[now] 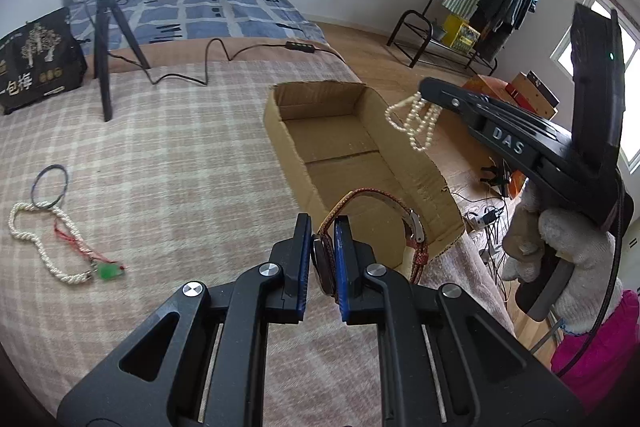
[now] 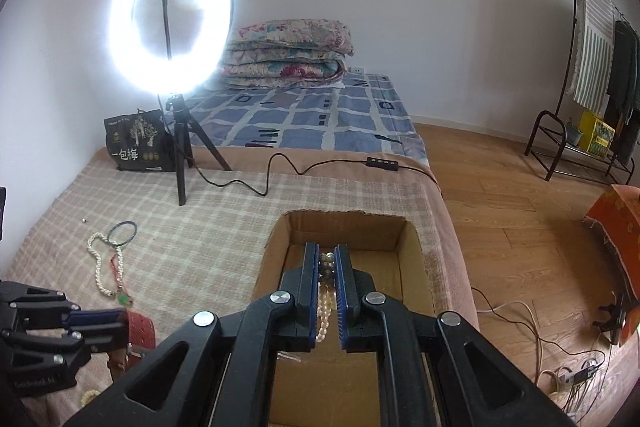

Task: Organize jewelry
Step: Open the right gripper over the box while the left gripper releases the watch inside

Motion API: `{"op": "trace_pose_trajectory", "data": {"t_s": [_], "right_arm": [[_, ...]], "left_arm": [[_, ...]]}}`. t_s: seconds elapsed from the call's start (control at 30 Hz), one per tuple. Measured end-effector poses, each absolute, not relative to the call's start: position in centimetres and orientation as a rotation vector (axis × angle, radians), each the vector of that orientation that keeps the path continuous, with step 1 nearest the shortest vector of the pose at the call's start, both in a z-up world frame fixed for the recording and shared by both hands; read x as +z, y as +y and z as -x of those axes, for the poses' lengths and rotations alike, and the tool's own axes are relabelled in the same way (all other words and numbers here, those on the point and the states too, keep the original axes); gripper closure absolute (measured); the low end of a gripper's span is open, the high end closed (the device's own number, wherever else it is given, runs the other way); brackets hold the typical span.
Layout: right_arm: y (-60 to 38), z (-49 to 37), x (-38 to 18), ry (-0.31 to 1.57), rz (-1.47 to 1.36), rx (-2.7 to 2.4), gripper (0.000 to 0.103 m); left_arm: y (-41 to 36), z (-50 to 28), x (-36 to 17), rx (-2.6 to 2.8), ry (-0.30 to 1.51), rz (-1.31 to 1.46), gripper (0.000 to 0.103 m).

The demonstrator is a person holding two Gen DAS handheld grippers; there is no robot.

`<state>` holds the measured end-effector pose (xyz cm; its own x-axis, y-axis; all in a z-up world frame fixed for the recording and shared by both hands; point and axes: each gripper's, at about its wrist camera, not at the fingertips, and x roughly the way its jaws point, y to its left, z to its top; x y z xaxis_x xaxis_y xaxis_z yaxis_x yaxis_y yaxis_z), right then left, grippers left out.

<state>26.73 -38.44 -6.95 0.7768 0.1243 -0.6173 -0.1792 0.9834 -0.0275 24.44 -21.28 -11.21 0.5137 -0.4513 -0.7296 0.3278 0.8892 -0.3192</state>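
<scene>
My left gripper [image 1: 323, 227] is shut on a wristwatch [image 1: 372, 223] with a red woven strap, held above the near end of the open cardboard box [image 1: 280, 143]. My right gripper [image 2: 327, 259] is shut on a pearl bracelet [image 2: 325, 301] and hangs it over the box [image 2: 268, 267]; the bracelet also shows in the left wrist view [image 1: 416, 123] over the box's right wall. On the checked blanket to the left lie a pearl necklace [image 1: 40, 243], a red-cord green pendant [image 1: 106, 271] and a dark thin bangle [image 1: 50, 185].
A ring light on a black tripod [image 2: 180, 155] stands at the back of the blanket, its cable [image 2: 280, 167] trailing right. A dark bag [image 2: 136, 147] sits by the wall. The bed's right edge drops to a wood floor with cables [image 2: 560, 359].
</scene>
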Motion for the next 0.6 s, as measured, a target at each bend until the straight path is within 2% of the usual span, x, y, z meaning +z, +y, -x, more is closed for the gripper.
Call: {"op": "trace_pose_trajectory", "data": {"t_s": [0.6], "right_arm": [[-42.1,-32.5,-11.8,0.744,-0.035,0.179,0.098]], "left_arm": [[-28.4,-25.5,-14.4,-0.492,0.951,0.022,0.093]]}}
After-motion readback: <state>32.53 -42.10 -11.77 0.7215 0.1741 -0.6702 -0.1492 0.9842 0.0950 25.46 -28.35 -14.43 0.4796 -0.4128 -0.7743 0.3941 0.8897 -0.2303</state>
